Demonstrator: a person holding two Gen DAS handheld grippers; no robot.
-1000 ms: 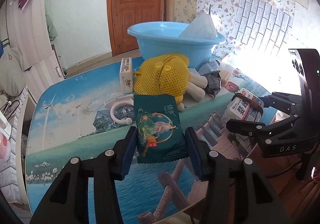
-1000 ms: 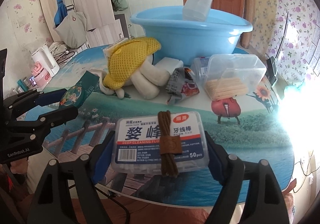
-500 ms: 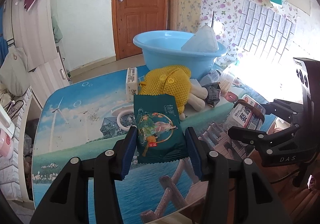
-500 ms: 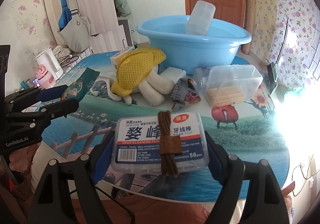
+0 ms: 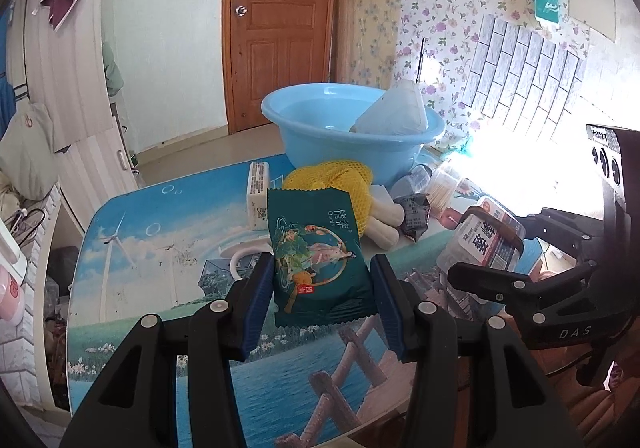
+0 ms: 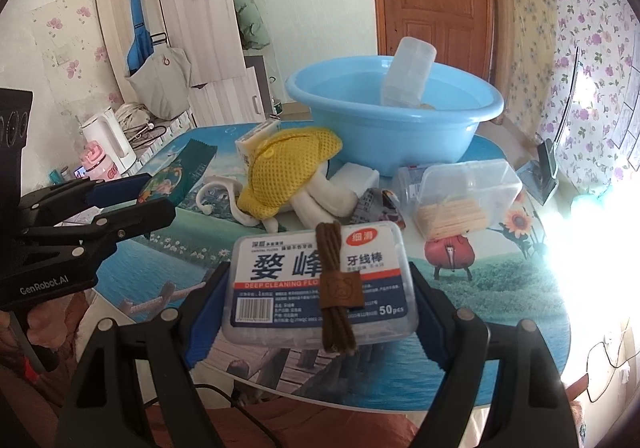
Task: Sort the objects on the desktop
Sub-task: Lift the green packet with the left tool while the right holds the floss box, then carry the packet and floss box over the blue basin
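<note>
Left gripper (image 5: 322,290): closed on a dark green snack packet (image 5: 320,258), which is clamped by its side edges between the blue pads and held upright above the near part of the table (image 5: 160,232). The same packet is seen edge-on at the left of the right wrist view (image 6: 180,174).

Right gripper (image 6: 316,312): closed on a clear floss-pick box (image 6: 320,280) with a blue and white label, held flat between the blue pads above the near edge of the table. A brown cord bundle (image 6: 334,288) with a small leather tab is laid lengthwise across the lid. In the left wrist view the box (image 5: 480,244) is seen at the right, between the other gripper's fingers.

Items left on the table:
- Light blue basin (image 6: 394,116), at the far side; a translucent plastic container (image 6: 408,72) is leaned inside it.
- Yellow mesh bag (image 6: 288,168), in front of the basin, resting on white cylindrical pieces (image 6: 320,200).
- White boxed item (image 5: 258,194), to the far left of the mesh bag.
- White hook (image 6: 218,192), near left of the mesh bag.
- Grey crumpled wrapper (image 6: 376,208), right of the white pieces.
- Clear box of toothpicks (image 6: 468,198), right of the wrapper, tilted.
</note>
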